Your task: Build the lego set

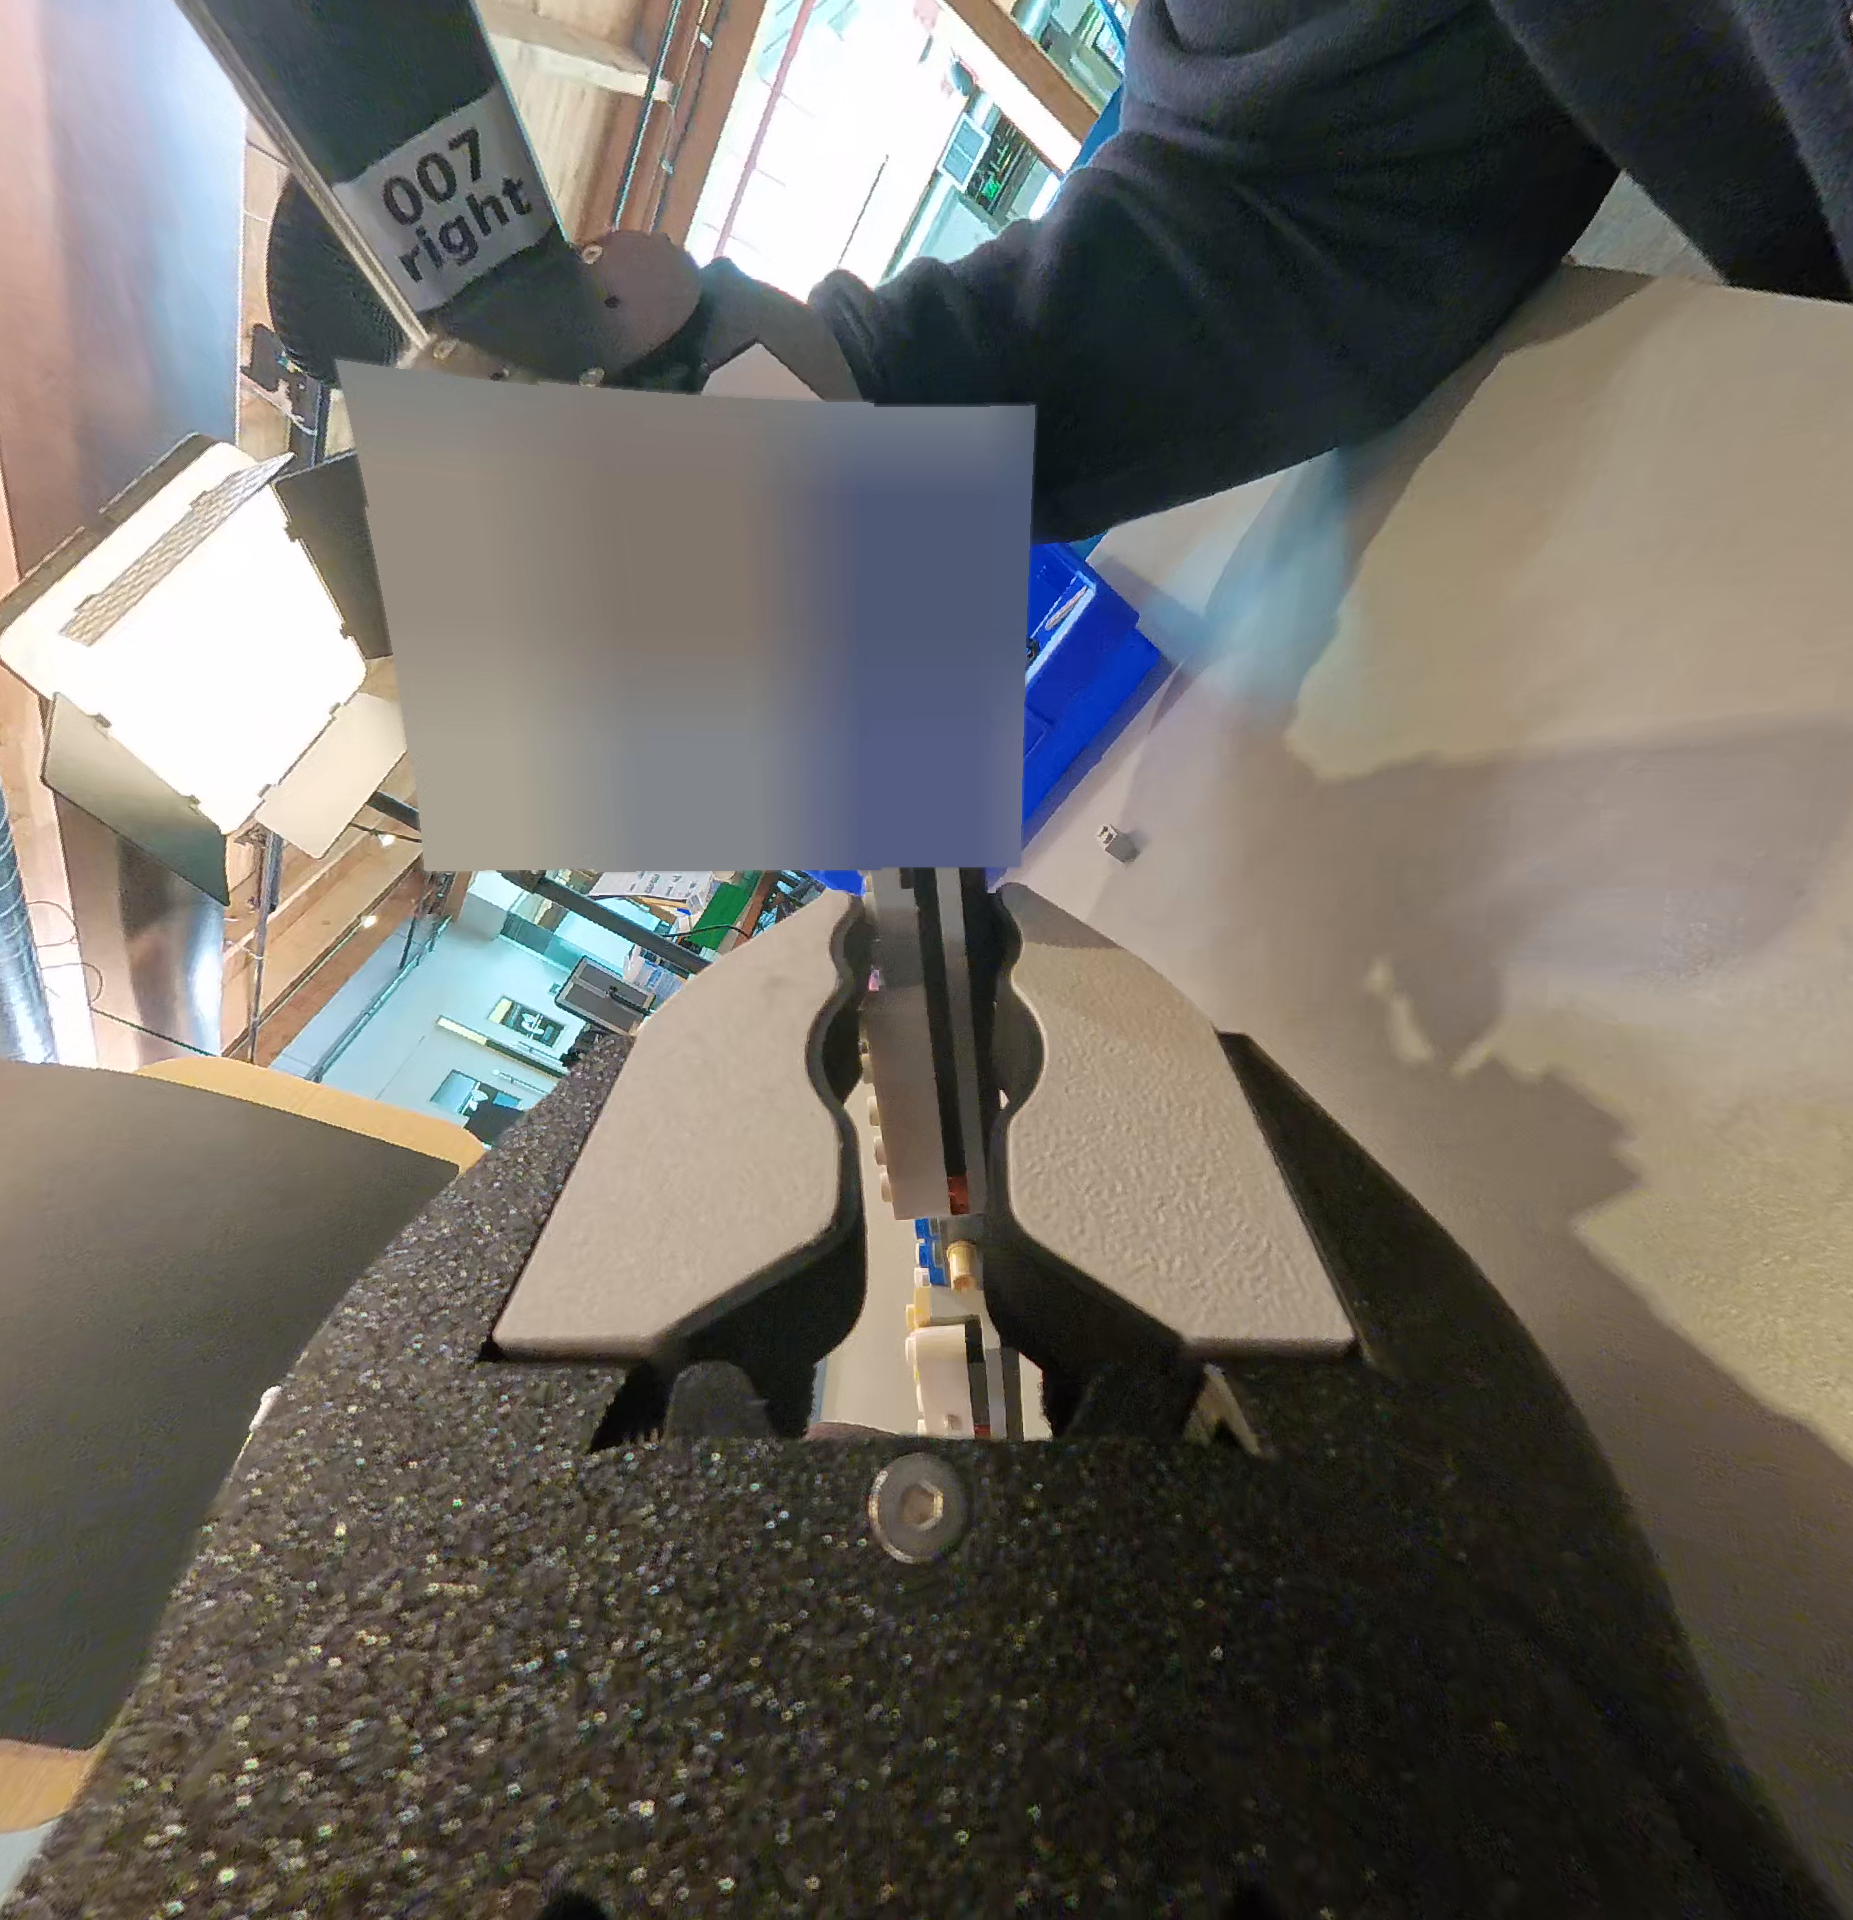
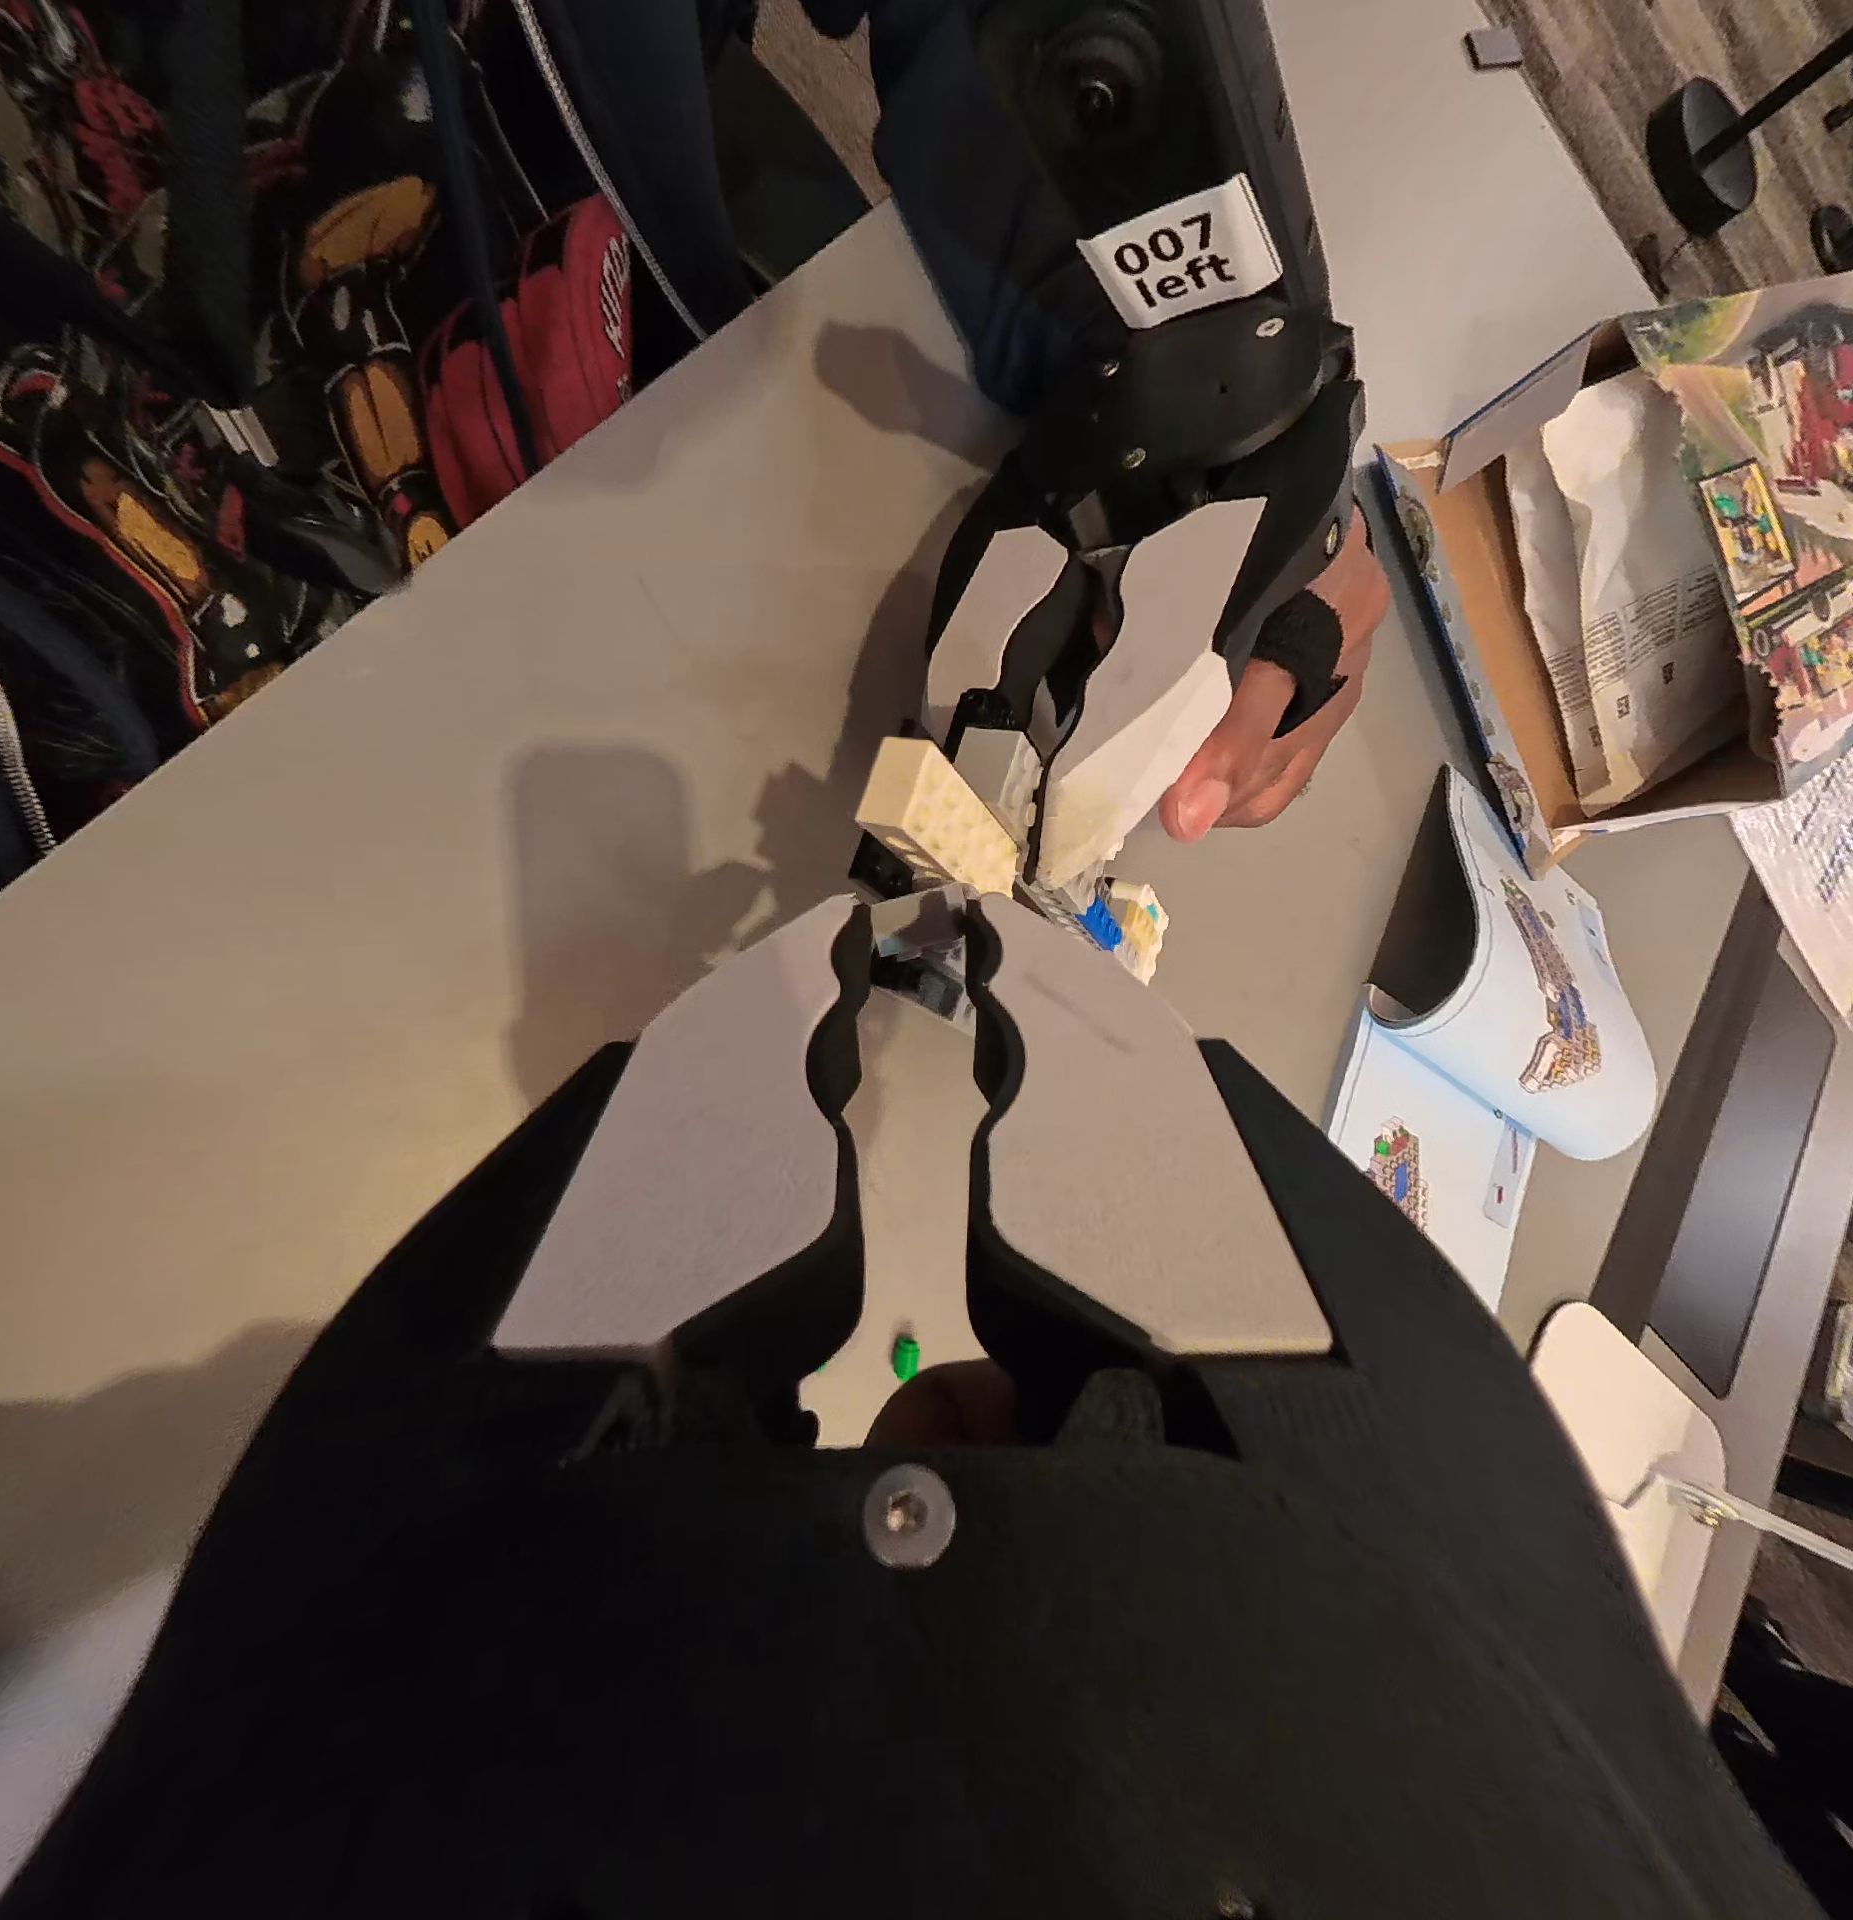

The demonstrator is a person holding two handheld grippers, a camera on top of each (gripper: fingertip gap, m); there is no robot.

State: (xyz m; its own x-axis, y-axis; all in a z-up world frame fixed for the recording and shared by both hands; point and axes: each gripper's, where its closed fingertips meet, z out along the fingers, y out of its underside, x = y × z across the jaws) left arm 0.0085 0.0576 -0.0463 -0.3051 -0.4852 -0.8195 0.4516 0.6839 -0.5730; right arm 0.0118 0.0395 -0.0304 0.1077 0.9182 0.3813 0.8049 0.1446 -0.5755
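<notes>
Fingers (image 1: 834, 1039) of both grippers clamp one studded plastic brick model (image 2: 943, 821).

Two grippers (image 2: 917, 925) (image 2: 1015, 748), one brick model (image 2: 943, 821), one booklet (image 2: 1504, 1049), one box (image 2: 1628, 582).

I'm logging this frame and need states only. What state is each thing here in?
left gripper: shut on the brick model.
right gripper: shut on a small grey piece.
brick model: held off the table.
cardboard box: open.
instruction booklet: open.
</notes>
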